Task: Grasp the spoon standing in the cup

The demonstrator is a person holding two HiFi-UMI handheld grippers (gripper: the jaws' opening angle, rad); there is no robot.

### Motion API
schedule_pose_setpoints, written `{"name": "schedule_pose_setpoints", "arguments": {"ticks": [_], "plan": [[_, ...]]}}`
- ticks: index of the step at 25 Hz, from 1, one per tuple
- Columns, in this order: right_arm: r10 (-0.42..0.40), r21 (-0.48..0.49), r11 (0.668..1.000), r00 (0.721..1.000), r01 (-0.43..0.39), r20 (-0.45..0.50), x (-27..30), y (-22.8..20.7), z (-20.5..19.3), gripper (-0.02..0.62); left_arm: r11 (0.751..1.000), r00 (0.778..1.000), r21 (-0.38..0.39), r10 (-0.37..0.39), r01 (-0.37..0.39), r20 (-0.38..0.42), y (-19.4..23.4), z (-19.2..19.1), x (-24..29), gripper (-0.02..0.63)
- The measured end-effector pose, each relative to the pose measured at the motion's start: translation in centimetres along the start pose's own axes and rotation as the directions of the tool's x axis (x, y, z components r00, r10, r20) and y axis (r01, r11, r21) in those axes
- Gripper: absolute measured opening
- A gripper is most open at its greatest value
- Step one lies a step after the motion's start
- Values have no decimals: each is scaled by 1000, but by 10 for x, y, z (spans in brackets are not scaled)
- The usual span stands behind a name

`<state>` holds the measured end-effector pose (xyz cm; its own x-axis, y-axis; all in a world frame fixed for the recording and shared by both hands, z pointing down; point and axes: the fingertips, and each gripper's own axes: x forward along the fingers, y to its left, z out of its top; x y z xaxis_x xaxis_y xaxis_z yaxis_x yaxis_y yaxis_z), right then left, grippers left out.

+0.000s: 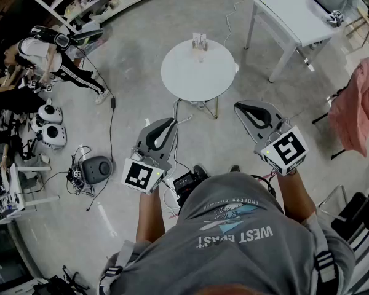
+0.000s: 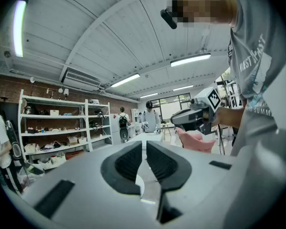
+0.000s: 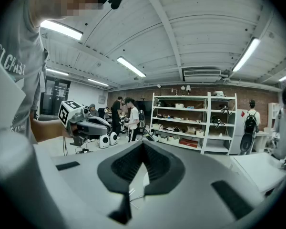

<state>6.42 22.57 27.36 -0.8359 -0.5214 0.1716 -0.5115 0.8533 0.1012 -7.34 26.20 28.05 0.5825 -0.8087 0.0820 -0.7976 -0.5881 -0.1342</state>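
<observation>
Left gripper (image 1: 171,123), held out before the torso, pointing forward, jaws together, nothing between them, right gripper (image 1: 241,107), alongside and apart, jaws closed, empty, left forearm (image 1: 149,217) and right forearm (image 1: 295,195) bare.

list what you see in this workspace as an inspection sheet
surface: round white table, mostly bare
job's things: small pale cup at its far edge, upright pieces inside; spoon too small to tell
clutter: white round devices on the floor
grippers: left gripper and right gripper jaws together, nothing between, short of the table
cables: tangle of black cables on the floor, left
surroundings: white rectangular table, pink cloth, a person
</observation>
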Motion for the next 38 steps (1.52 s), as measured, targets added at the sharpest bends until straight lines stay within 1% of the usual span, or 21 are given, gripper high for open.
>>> {"name": "schedule_pose_setpoints", "arguments": {"ticks": [4, 21, 23, 28, 38], "plan": [[-10, 14, 1000, 1000, 10, -6, 3, 2, -8, 2, 1000, 1000, -2, -5, 5, 2, 1, -5, -1, 32], [-11, 26, 1000, 1000, 11, -16, 21, 14, -5, 2, 1000, 1000, -16, -13, 13, -5, 18, -14, -14, 32], [-8, 43, 999, 1000, 8, -15, 23, 13, -7, 2, 1000, 1000, -16, -18, 18, -5, 19, -15, -12, 32], [-15, 133, 991, 1000, 14, 2, 31, 5, -12, 2, 999, 999, -22, -31, 31, -10, 24, -18, -7, 32], [-21, 174, 984, 1000, 24, -22, 56, -1, -19, 2, 998, 999, -29, -49, 49, -15, 45, -26, 1, 32]]}}
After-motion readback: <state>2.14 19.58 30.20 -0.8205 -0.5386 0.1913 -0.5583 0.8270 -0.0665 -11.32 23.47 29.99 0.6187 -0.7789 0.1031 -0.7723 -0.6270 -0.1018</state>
